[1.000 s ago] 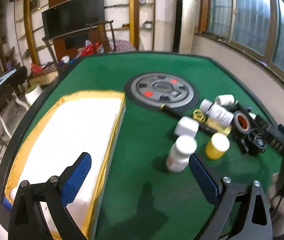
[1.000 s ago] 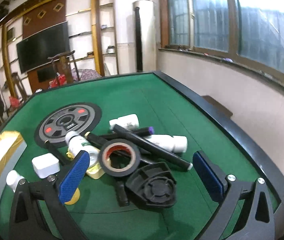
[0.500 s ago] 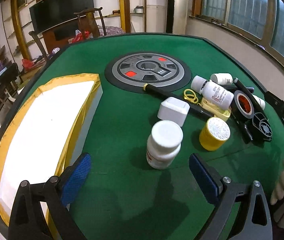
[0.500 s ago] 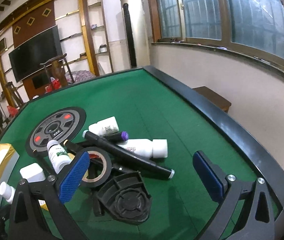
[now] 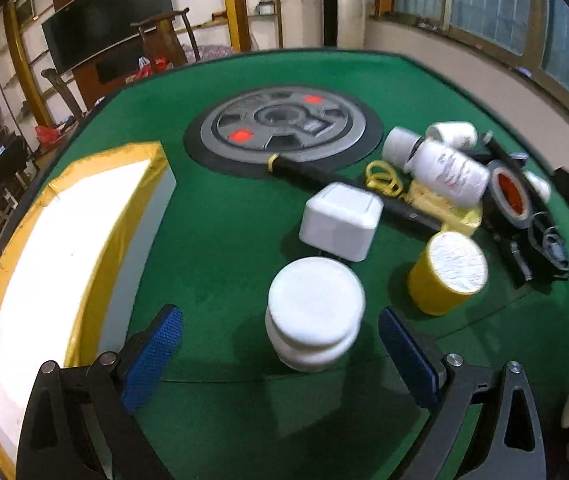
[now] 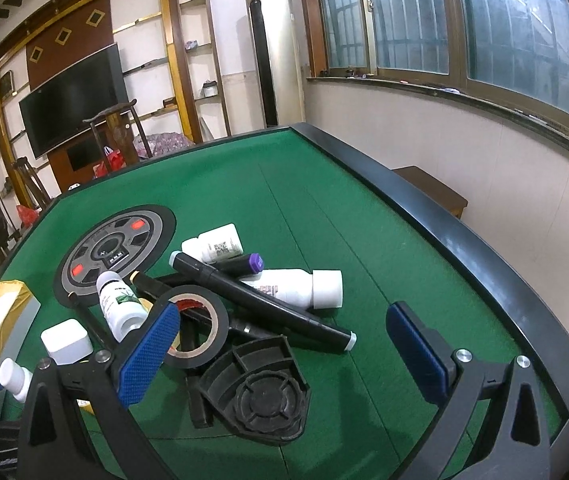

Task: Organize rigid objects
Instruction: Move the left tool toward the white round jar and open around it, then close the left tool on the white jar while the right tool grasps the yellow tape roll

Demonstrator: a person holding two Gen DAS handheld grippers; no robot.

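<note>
My left gripper [image 5: 280,344] is open, its blue pads on either side of an upright white bottle [image 5: 315,312] without touching it. Behind it lie a white box [image 5: 340,220], a yellow tub [image 5: 446,274], white bottles [image 5: 450,168], black markers and a tape roll [image 5: 510,196]. A white foam tray [image 5: 56,248] with yellow tape edging is at the left. My right gripper [image 6: 280,344] is open and empty above the pile: a tape roll [image 6: 196,332], a black marker [image 6: 260,300], a black plastic part [image 6: 260,392] and a white bottle [image 6: 296,288].
A grey weight plate [image 5: 284,124] lies on the green table [image 6: 344,208] behind the pile. The table has a raised black rim [image 6: 464,240]. A wall and windows are at the right, shelves and a TV at the back.
My left gripper has moved forward and down, so the white bottle now stands between its pads. My right gripper has lifted and drifted slightly back from the pile.
</note>
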